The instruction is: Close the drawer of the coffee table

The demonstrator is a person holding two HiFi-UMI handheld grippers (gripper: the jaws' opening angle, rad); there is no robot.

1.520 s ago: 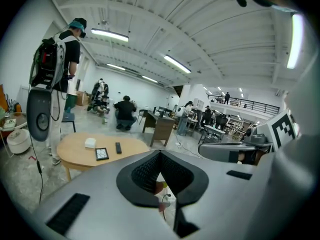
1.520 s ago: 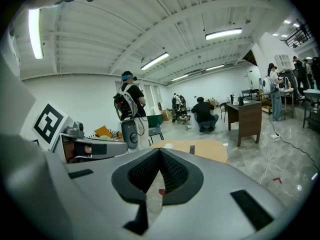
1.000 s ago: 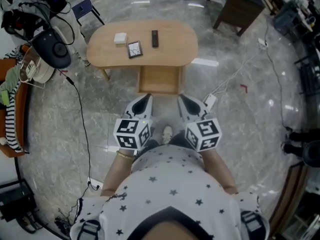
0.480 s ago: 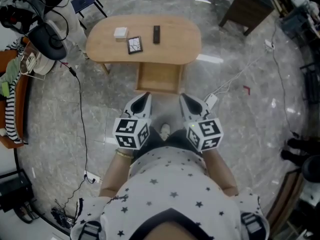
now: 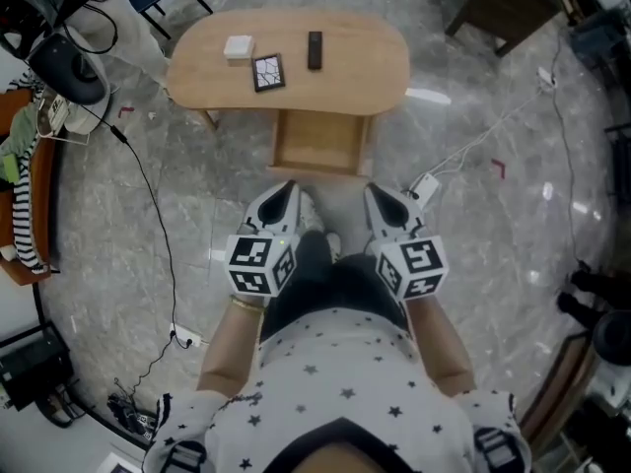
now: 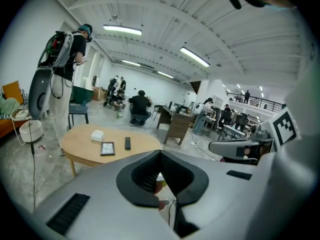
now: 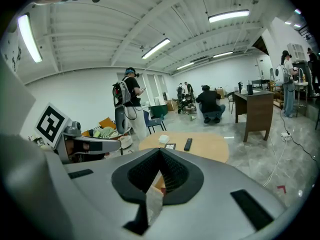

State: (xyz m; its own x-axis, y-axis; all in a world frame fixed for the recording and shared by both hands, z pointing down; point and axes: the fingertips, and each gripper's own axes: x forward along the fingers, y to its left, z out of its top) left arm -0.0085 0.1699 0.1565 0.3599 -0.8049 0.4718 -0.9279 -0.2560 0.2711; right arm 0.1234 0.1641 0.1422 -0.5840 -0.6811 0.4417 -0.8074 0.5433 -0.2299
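Head view: oval light-wood coffee table [image 5: 375,67] on glossy grey marble floor [image 5: 473,244]. Its shallow rectangular drawer [image 5: 317,148] stands pulled out on the near side. On the tabletop: small white box [image 5: 238,47], dark square tablet [image 5: 267,72], slim black remote [image 5: 315,49]. Left gripper [image 5: 284,193] & right gripper [image 5: 375,195], smooth grey shells w/ marker cubes, sit just short of the drawer front, not touching.

Left gripper view: ribbed black pads pressed together, nothing btwn; table ahead.

Right gripper view: jaws likewise fully closed, holding nothing.
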